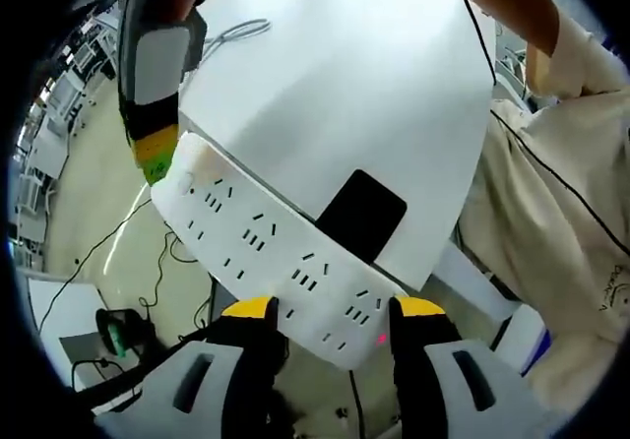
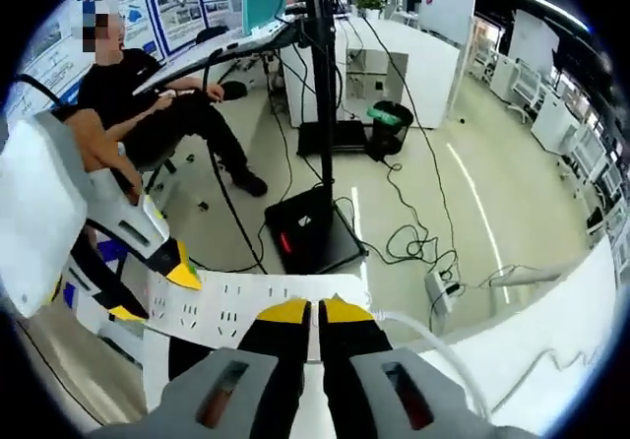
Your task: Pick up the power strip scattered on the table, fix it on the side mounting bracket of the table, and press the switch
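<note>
**Strip at the table edge, both grippers on it**

My left gripper (image 1: pixel 333 309) grasps the power strip (image 1: pixel 266 252) across its width near the end where a small red light shows. The strip lies along the edge of the white table (image 1: pixel 335 94), socket face toward me, just below a black rectangle (the bracket, I guess) at that edge. My right gripper (image 2: pixel 315 308) has its jaws pressed together, tips at the strip's cable end; in the left gripper view it descends onto that far end. To seat the strip well, I'd keep it parallel to the table edge and push evenly from both ends. The switch isn't pressed yet, I judge.
</note>
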Demonstrator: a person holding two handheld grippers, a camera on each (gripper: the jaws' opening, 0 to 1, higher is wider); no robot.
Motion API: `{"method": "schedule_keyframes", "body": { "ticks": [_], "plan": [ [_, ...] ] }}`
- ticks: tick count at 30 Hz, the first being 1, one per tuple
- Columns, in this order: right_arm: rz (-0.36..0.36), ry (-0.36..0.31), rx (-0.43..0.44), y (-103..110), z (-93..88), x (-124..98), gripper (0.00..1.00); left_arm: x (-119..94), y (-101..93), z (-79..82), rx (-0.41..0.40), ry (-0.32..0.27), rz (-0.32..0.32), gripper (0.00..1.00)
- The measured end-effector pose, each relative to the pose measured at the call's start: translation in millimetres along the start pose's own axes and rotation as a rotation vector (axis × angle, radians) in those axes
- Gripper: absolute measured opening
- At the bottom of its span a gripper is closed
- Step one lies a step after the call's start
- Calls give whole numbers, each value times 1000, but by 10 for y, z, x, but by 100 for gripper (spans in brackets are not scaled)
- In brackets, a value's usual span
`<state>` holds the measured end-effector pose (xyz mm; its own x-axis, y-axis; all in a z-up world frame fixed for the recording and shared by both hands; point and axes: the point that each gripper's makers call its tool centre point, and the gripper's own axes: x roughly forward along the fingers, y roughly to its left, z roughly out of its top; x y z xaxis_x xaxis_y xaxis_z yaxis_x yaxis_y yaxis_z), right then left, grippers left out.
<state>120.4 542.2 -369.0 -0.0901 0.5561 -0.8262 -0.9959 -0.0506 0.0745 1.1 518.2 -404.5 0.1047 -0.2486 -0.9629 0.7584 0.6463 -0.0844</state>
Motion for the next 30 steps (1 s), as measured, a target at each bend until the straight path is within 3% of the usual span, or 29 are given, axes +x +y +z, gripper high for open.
{"method": "schedule_keyframes", "body": {
  "ticks": [3,11,18,30],
  "plan": [
    [6,-6,1,20,-16,-33,2,1,4,4,-1,-3,0,50],
    [-5,-120,8,24,-109,-422,5,6,1,6,-4,3,2,50],
    [-27,-167,14,-17,-213,-669,7,12,-6,-8,-3,31,5,50],
    [-93,-256,26,-128,-503,-1131,9,3,-27,-44,-9,-10,7,50]
  ]
}}
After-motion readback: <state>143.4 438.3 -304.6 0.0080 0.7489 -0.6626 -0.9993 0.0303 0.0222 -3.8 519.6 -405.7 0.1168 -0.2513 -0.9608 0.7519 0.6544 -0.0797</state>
